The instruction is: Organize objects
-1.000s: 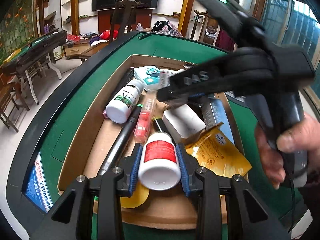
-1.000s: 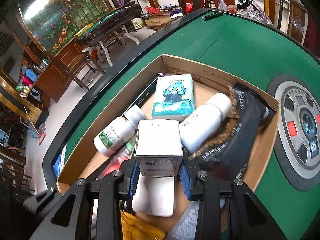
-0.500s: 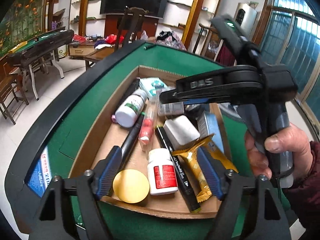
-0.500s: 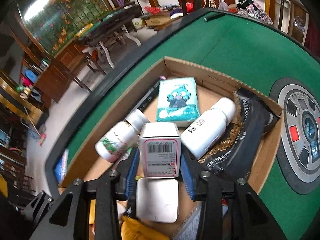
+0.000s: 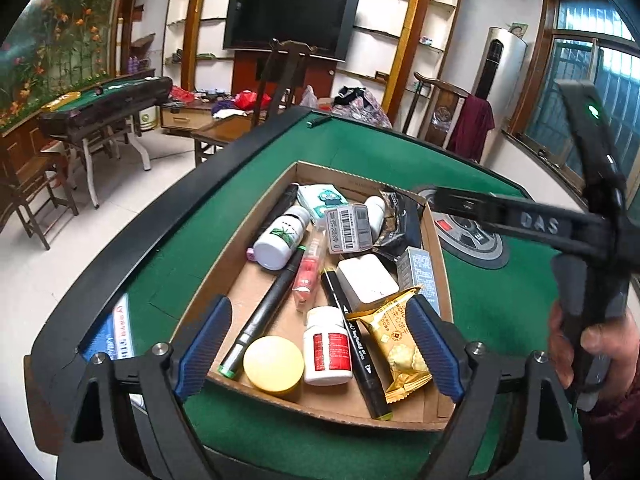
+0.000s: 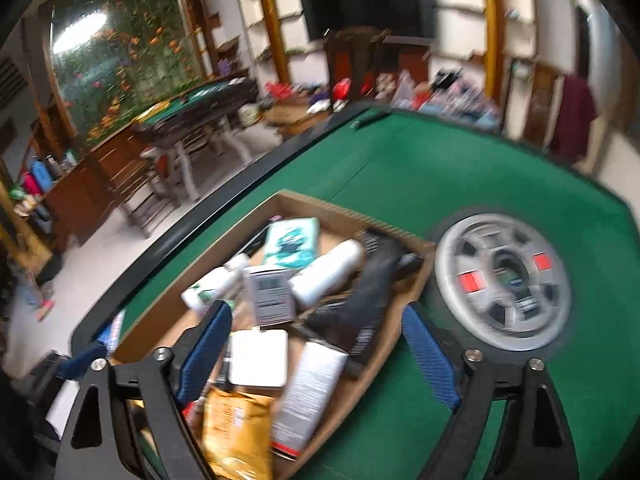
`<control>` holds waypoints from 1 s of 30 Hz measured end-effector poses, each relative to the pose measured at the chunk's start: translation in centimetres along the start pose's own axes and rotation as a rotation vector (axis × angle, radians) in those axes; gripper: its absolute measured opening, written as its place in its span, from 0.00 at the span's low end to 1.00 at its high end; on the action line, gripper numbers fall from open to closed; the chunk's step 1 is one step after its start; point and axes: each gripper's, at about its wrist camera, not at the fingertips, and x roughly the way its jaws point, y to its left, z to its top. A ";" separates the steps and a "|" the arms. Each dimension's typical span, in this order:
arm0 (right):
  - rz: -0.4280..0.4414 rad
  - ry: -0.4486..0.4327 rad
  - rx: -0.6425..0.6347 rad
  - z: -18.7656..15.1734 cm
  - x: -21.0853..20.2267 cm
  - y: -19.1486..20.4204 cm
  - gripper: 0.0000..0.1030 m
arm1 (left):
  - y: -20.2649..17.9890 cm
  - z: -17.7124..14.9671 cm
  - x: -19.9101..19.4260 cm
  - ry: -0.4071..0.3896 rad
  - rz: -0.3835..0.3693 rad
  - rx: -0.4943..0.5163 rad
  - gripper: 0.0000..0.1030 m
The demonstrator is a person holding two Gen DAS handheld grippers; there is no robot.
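Observation:
A cardboard box [image 5: 256, 240] on the green table holds several items. A white bottle with a red label [image 5: 327, 346] lies near its front wall, beside a yellow round lid [image 5: 273, 364] and a black marker [image 5: 356, 340]. My left gripper [image 5: 318, 308] hovers above them, its jaws opening wide and gripping nothing. A small white barcode box [image 5: 347, 229] [image 6: 272, 294] rests on the bottles further back. My right gripper [image 6: 316, 316] is raised over the box's right side, its jaws opening with nothing pressed between the pads. A hand [image 5: 592, 344] holds its handle.
The box also holds a gold snack packet [image 5: 400, 344], a leaf-label bottle [image 5: 280, 236], a long black pen [image 5: 264, 312], a white square case [image 5: 366, 282], a tissue pack [image 5: 324, 198] and a black pouch [image 6: 372, 280]. A grey control disc [image 6: 504, 280] sits in the felt at right.
The left gripper let go of the red-label bottle, which now lies in the box, and drew back and up. The right gripper released the barcode box and lifted away.

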 end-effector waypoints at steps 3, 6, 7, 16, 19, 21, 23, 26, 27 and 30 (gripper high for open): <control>-0.107 -0.072 -0.028 -0.4 -1.8 -0.9 0.92 | -0.5 0.1 -0.9 -0.023 0.020 -0.001 0.86; -0.154 -0.118 -0.040 -0.8 -3.4 -1.7 0.94 | -1.3 0.2 -1.8 -0.053 0.033 0.012 0.87; -0.164 -0.129 -0.043 -1.1 -4.1 -1.9 0.95 | -1.8 0.3 -2.0 -0.063 0.032 0.018 0.88; -0.278 -0.201 -0.096 -3.3 -7.6 -3.3 0.99 | -5.3 0.6 -3.4 -0.133 0.028 0.069 0.89; -0.287 -0.209 -0.092 -3.8 -8.3 -3.8 1.00 | -5.8 0.9 -4.1 -0.172 0.039 0.066 0.92; -0.287 -0.213 -0.087 -4.1 -8.6 -4.1 1.00 | -5.9 1.1 -4.8 -0.212 0.066 0.054 0.98; -0.288 -0.217 -0.084 -4.2 -8.8 -4.4 1.00 | -5.7 1.4 -5.8 -0.257 0.092 0.038 1.00; -0.291 -0.220 -0.082 -4.6 -9.0 -4.7 1.00 | -5.2 1.7 -7.2 -0.320 0.136 0.018 1.00; -0.289 -0.221 -0.079 -4.7 -9.0 -4.7 1.00 | -5.2 1.8 -7.6 -0.334 0.151 0.016 1.00; -0.284 -0.220 -0.070 -4.9 -9.1 -4.9 1.00 | -5.0 2.1 -8.2 -0.356 0.186 0.014 1.00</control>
